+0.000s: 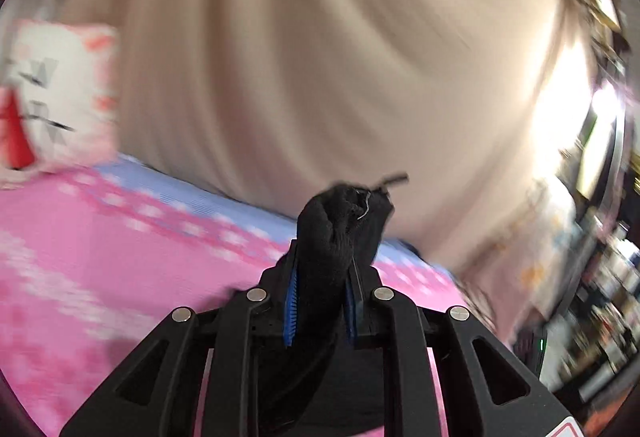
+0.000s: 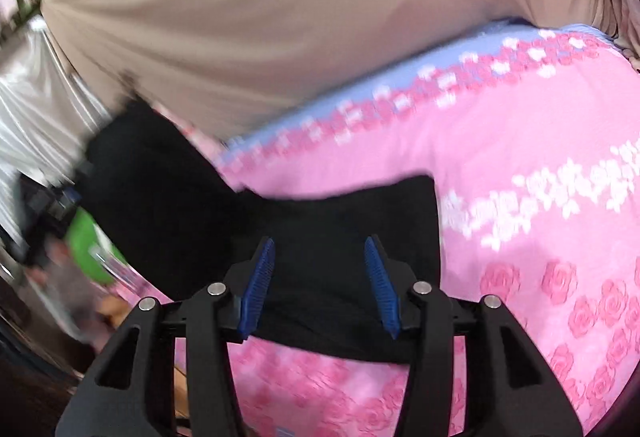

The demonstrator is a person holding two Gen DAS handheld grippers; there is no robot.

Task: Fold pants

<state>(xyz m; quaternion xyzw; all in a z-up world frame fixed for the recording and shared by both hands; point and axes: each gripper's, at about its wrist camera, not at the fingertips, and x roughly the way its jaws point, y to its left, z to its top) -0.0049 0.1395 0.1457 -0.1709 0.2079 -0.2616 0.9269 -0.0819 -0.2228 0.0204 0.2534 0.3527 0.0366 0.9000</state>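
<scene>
Black pants (image 2: pixel 328 237) lie partly on a pink flowered bedspread (image 2: pixel 520 157) in the right wrist view. One end rises to the upper left. My left gripper (image 1: pixel 320 277) is shut on a bunched fold of the black pants (image 1: pixel 336 225) and holds it above the bed. My right gripper (image 2: pixel 320 277) is open, its blue pads (image 2: pixel 256 285) wide apart just above the flat black cloth, holding nothing.
A beige curtain (image 1: pixel 320 57) hangs behind the bed. A white and pink cat cushion (image 1: pixel 60 93) sits at the left. Cluttered shelves (image 1: pixel 600 297) stand at the right. A green object (image 2: pixel 88 245) lies beside the bed at the left.
</scene>
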